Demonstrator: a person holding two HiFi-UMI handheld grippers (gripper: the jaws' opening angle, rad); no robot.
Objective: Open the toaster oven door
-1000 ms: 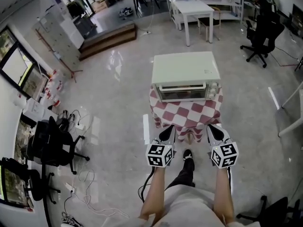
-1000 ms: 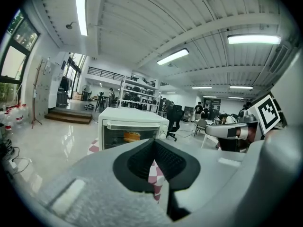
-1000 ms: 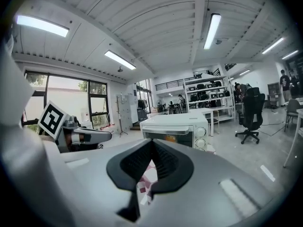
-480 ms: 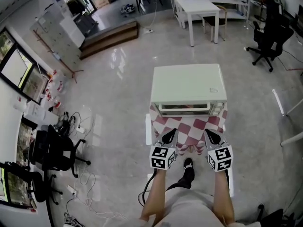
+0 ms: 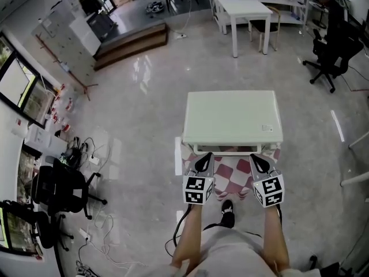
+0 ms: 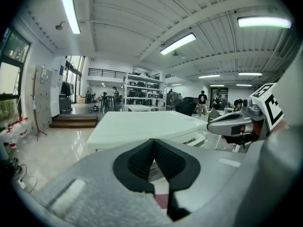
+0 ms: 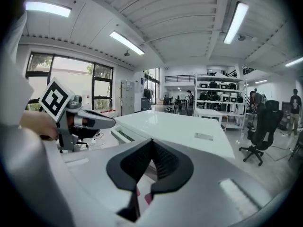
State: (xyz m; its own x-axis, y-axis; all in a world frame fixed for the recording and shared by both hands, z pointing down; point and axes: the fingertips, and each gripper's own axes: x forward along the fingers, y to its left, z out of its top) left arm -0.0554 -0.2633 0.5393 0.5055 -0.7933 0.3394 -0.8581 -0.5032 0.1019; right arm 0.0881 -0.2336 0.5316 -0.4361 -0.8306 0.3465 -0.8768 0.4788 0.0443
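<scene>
A pale green toaster oven [image 5: 232, 120] stands on a small table with a red-and-white checked cloth [image 5: 230, 171]; from above I see mostly its flat top, the front door edge just showing at its near side. My left gripper [image 5: 204, 160] and right gripper [image 5: 256, 161] hover side by side just in front of the oven's near edge, both shut and empty. In the left gripper view the oven [image 6: 142, 126] lies ahead past the closed jaws, with the right gripper [image 6: 215, 126] at the right. The right gripper view shows the oven [image 7: 180, 129] and the left gripper [image 7: 108, 122].
A white table [image 5: 245, 10] with a stool stands far behind the oven. Black office chairs [image 5: 331, 45] sit at the right and lower left [image 5: 60, 189]. Cables [image 5: 101, 235] trail over the floor at the left. A dark step platform [image 5: 130, 42] lies at the back left.
The view has closed in on the oven: it now sits lower and larger, seen almost from straight above, its front face nearly hidden. Both grippers stay shut, now right at its near edge.
</scene>
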